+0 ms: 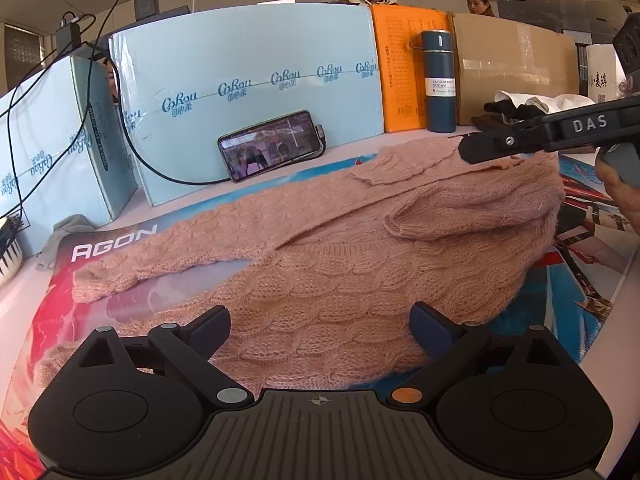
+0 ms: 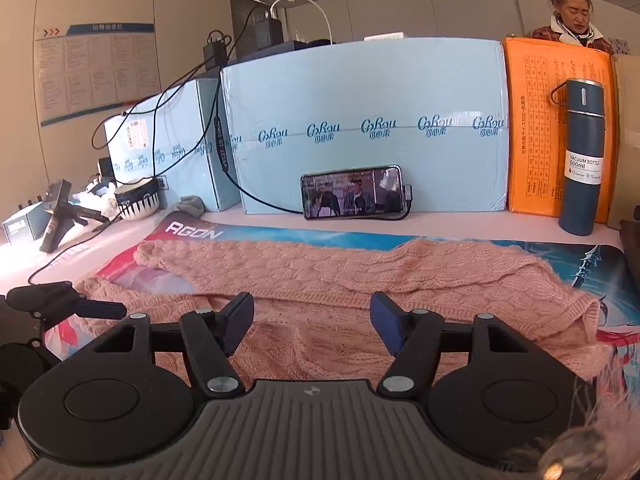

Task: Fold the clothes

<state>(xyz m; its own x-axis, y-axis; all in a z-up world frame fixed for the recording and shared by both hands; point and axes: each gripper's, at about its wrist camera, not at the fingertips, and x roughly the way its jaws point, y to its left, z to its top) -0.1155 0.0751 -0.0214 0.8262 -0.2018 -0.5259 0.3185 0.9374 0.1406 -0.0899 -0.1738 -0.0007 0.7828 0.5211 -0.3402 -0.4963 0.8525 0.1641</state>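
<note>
A pink cable-knit sweater (image 1: 340, 248) lies spread on a printed desk mat (image 1: 116, 248), one sleeve stretched left and the other folded over the body. My left gripper (image 1: 320, 332) is open just above the sweater's near hem, holding nothing. My right gripper (image 2: 312, 324) is open over the sweater (image 2: 360, 280), holding nothing. The right gripper's fingers (image 1: 492, 146) show at the upper right of the left wrist view, above the sweater's far right part. The left gripper's finger (image 2: 68, 304) shows at the left edge of the right wrist view.
Light blue boxes (image 2: 360, 128), an orange box (image 2: 536, 132) and a brown carton (image 1: 516, 64) wall the back. A phone (image 2: 352, 192) with cable leans on the blue box. A blue vacuum bottle (image 2: 582, 156) stands at right. Other clothes (image 1: 520, 108) lie far right. A bowl (image 2: 138, 200) sits left.
</note>
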